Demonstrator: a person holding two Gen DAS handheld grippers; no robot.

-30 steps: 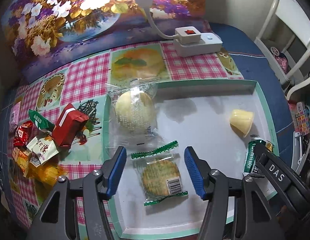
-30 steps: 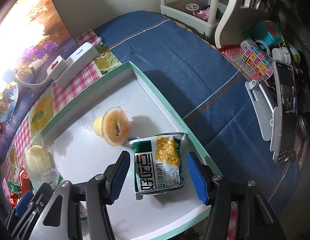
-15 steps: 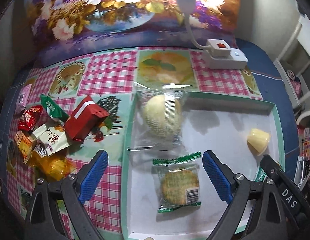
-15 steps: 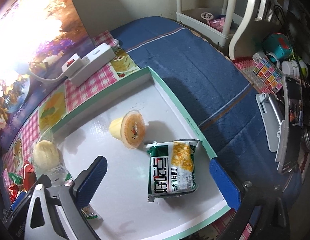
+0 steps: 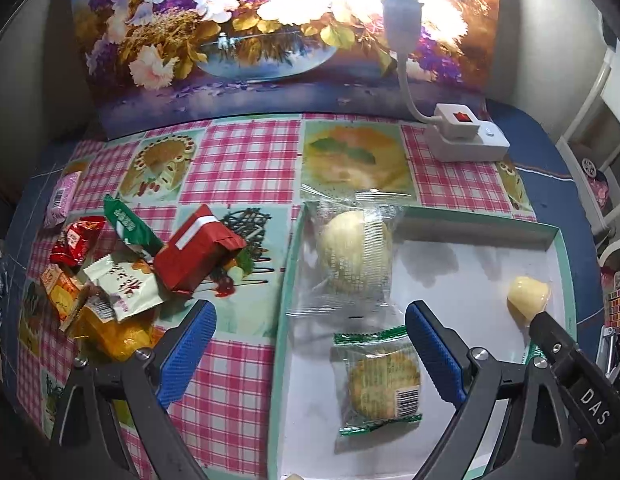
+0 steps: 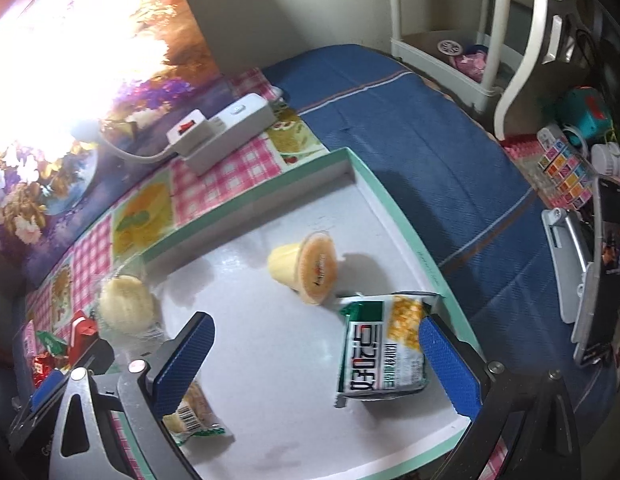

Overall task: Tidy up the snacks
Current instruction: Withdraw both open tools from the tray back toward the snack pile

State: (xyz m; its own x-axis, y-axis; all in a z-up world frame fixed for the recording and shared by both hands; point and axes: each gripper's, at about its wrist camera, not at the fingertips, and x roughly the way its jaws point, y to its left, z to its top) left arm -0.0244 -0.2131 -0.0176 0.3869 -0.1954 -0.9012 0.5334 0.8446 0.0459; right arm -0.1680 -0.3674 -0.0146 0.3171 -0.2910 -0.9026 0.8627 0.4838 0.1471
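A white tray with a green rim [image 5: 548,232] [image 6: 374,176] holds a wrapped round bun [image 5: 356,256] [image 6: 126,304], a green-edged cracker packet [image 5: 380,380] [image 6: 192,416], a yellow jelly cup [image 5: 528,294] [image 6: 306,268] on its side and a green-and-white corn snack bag [image 6: 384,350]. My left gripper [image 5: 310,354] stands open above the tray's left rim, with the cracker packet lying free near its right finger. My right gripper [image 6: 316,364] is open too, its right finger beside the corn bag without pressing it.
A heap of loose snacks lies left of the tray: a red box [image 5: 198,254], a green packet [image 5: 128,226], red, white and orange packets, and a pink one [image 5: 64,196]. A white power strip [image 5: 464,136] [image 6: 222,130] sits behind. Clutter and a phone [image 6: 606,272] lie right.
Both grippers opened wide, letting go of the cracker packet and the corn bag, which stay on the tray. The left gripper shifted left over the tray's rim; the right pulled back slightly.
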